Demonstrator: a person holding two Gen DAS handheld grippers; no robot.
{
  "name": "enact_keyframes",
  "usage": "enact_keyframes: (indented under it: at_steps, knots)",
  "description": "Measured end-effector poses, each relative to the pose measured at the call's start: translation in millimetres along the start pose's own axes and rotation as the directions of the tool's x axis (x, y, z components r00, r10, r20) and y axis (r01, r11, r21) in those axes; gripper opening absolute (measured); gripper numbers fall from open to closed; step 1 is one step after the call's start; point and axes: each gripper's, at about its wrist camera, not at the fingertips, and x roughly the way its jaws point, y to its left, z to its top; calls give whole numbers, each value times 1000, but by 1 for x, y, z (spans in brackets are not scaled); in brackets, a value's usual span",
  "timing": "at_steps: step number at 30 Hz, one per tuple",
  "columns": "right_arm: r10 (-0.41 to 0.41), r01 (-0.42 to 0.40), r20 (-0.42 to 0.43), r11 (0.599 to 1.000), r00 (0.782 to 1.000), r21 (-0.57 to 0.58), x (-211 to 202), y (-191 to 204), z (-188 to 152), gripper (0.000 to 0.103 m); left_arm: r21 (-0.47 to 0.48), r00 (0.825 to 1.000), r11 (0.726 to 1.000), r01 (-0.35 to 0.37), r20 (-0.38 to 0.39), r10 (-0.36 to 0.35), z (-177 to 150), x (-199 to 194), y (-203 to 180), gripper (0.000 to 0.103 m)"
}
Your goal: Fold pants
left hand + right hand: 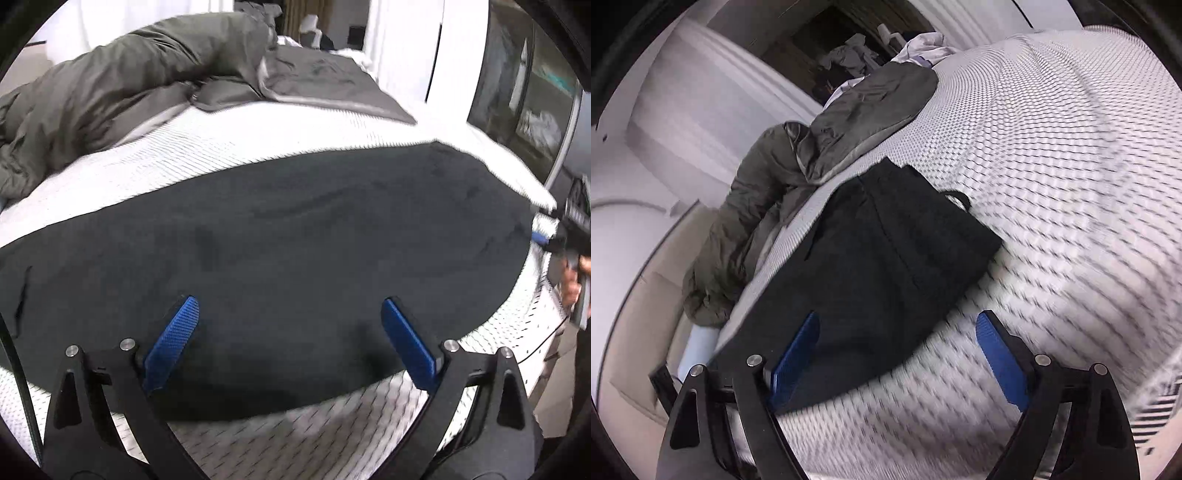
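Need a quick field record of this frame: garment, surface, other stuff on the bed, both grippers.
garment: black fabric pants, laid flat, apparently folded lengthwise
surface: white textured mattress
other: crumpled grey-green duvet, beyond pants
left gripper: open, over near edge of pants, nothing held
right gripper: open, at one end of pants, nothing held

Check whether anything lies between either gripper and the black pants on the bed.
Nothing visible does. The black pants lie flat on the white mattress, directly under the open left gripper and right gripper. The grey duvet is bunched further back, off the pants.
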Motion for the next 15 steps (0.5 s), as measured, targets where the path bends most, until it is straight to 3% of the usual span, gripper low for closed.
enact_keyframes:
  at_steps: [2,3,5,9,15]
  knots:
    - [34,-34,24,999,999,30,6,5,6,82,-7,998,1000,-6,-56,5,-4,20,-9,99]
    - [24,-26,31,999,999,38,12,9,13,66,-24,997,1000,-14,-78,12,-8,28,-10,99]
    - [-8,6,31,999,1000,42,20,14,16,41,-28,999,1000,-8,-52,6,-11,31,-10,99]
    - [-81,83,52,996,995,-39,29,39,31,29,-39,999,999,-11,-41,10,-18,20,-4,99]
    - [-96,121,125,968,988,-218,12,115,31,25,-149,1000,989,20,5,-19,-35,-23,39,99]
